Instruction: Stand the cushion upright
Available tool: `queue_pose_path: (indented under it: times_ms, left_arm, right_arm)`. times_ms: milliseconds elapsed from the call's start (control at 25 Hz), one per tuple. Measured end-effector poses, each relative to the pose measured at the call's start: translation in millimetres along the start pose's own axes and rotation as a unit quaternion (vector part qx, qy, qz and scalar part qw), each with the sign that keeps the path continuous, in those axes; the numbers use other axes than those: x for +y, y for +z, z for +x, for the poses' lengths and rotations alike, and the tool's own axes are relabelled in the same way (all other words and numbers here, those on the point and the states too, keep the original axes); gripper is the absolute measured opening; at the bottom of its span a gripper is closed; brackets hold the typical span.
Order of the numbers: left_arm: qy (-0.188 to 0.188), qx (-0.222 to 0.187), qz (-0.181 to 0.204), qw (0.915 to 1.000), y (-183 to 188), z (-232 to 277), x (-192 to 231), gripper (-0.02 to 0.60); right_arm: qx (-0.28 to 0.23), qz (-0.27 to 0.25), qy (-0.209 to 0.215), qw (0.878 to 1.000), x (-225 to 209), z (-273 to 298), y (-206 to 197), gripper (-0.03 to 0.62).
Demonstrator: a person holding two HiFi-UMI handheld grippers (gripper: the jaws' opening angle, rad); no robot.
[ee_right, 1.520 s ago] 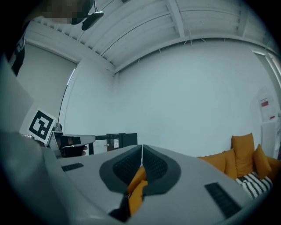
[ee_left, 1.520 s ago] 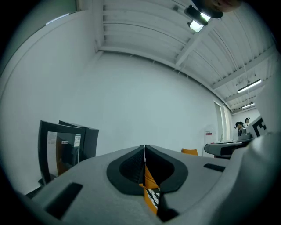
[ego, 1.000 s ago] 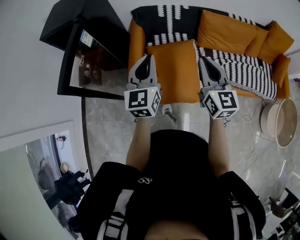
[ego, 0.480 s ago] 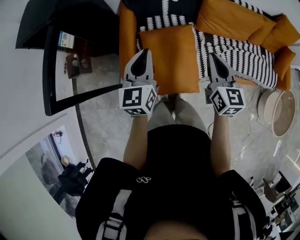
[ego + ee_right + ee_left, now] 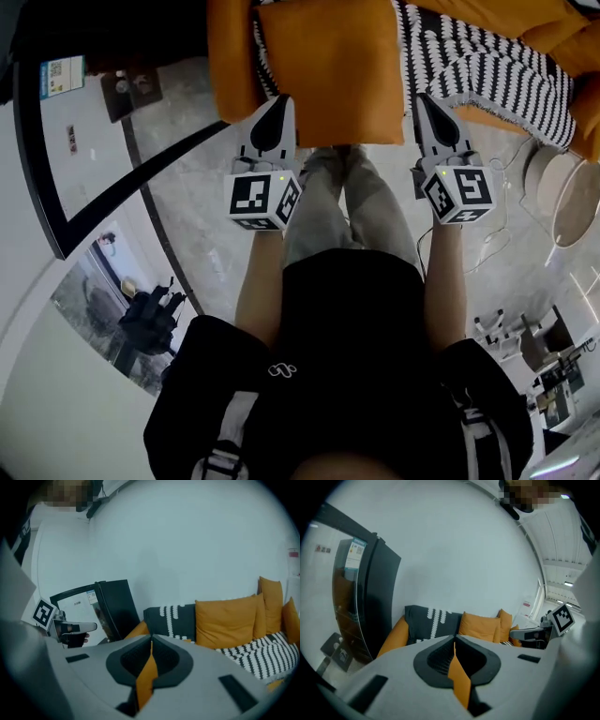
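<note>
An orange square cushion (image 5: 333,66) lies face up over the front of the sofa (image 5: 230,66), between my two grippers. My left gripper (image 5: 281,99) sits at its near left edge and my right gripper (image 5: 422,97) at its near right edge. Both are shut. In the left gripper view a strip of orange cushion fabric (image 5: 459,679) shows pinched between the jaws of that gripper (image 5: 454,639). The right gripper view shows the same orange strip (image 5: 146,677) in the jaws of the other gripper (image 5: 151,641). The rest of the cushion is hidden under the gripper bodies there.
A black-and-white striped blanket (image 5: 487,66) covers the sofa seat at the right. More orange cushions (image 5: 225,620) lean on the backrest. A black glass-fronted cabinet (image 5: 365,602) stands left of the sofa. A round pale basket (image 5: 567,202) and cables (image 5: 497,244) lie on the floor at right.
Both grippers have sunk together, with the cushion staying between them. The sofa and cushion have slid towards the top of the head view, and the person's legs now show below the cushion.
</note>
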State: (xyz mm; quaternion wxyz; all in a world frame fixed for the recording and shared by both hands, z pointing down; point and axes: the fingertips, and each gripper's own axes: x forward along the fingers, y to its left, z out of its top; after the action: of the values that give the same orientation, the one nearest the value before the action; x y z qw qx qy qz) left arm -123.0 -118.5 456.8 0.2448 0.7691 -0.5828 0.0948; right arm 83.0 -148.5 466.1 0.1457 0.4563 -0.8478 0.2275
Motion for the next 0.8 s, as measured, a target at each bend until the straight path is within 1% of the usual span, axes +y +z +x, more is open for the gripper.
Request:
queue_pose_path:
  times_ms: [160,320,440,520,640,800]
  left_arm:
    - [-0.026,0.049,-0.002,0.9984,-56,12,3,0.012]
    - [-0.037,0.104,-0.019,0.9937,-118,16,15,0.012]
    - [-0.044,0.131,-0.027,0.9901,-153,15,17,0.014]
    - [-0.045,0.146,-0.037,0.9876,-176,18,24,0.014]
    - [-0.039,0.178,-0.066,0.9810,-216,15,37,0.018]
    - [-0.024,0.226,-0.069,0.9714,-270,16,58,0.077]
  right_arm:
    - [0.032,0.015,0.004,0.999,-7,8,-53,0.012]
    - [0.078,0.027,0.006,0.997,-14,15,-114,0.012]
    - [0.105,0.022,0.000,0.994,-26,13,-153,0.012]
    - [0.122,0.013,-0.009,0.992,-37,13,-179,0.012]
    - [0.161,0.006,-0.017,0.987,-48,5,-223,0.014]
    - [0.219,-0.009,-0.033,0.975,-68,1,-279,0.015]
